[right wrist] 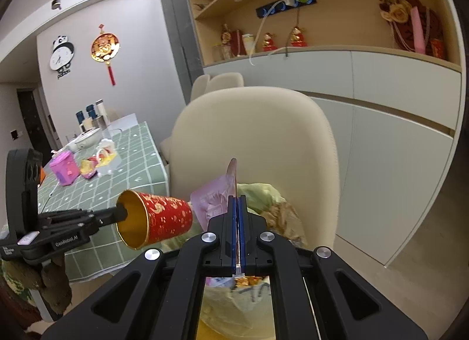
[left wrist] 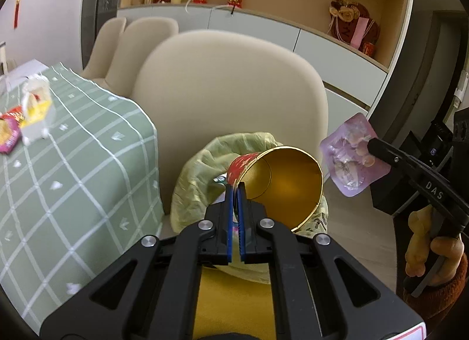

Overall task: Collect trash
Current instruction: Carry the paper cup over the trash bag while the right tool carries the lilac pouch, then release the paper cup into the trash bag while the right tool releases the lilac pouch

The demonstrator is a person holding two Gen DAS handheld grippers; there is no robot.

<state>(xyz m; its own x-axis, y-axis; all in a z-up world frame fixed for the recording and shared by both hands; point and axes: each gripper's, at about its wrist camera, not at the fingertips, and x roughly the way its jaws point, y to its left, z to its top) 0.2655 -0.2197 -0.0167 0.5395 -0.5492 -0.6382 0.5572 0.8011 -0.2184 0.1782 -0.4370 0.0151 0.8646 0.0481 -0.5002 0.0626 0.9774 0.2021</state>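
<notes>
— What's held over the bin bag point(left wrist: 193, 176)?
— Left hand-held gripper point(left wrist: 234, 190) pinches the red-and-gold cup's point(left wrist: 281, 182) rim, tipped sideways; right hand-held gripper point(right wrist: 238, 199) is clamped on a purple snack pouch point(right wrist: 215, 202), both just above it beside the table point(left wrist: 73, 164).

My left gripper point(left wrist: 236, 190) pinches the rim of the red-and-gold paper cup point(left wrist: 281, 182), tipped sideways above the green-lined trash bin point(left wrist: 193, 182). My right gripper point(right wrist: 238, 202), to its right, clamps the purple plastic snack pouch point(right wrist: 214, 199) over the same bin. Behind the bin: cream upholstered chair point(left wrist: 228, 88). Left of the chair: green checked tablecloth point(left wrist: 88, 146), bearing a small white-and-yellow carton point(left wrist: 36, 105).
</notes>
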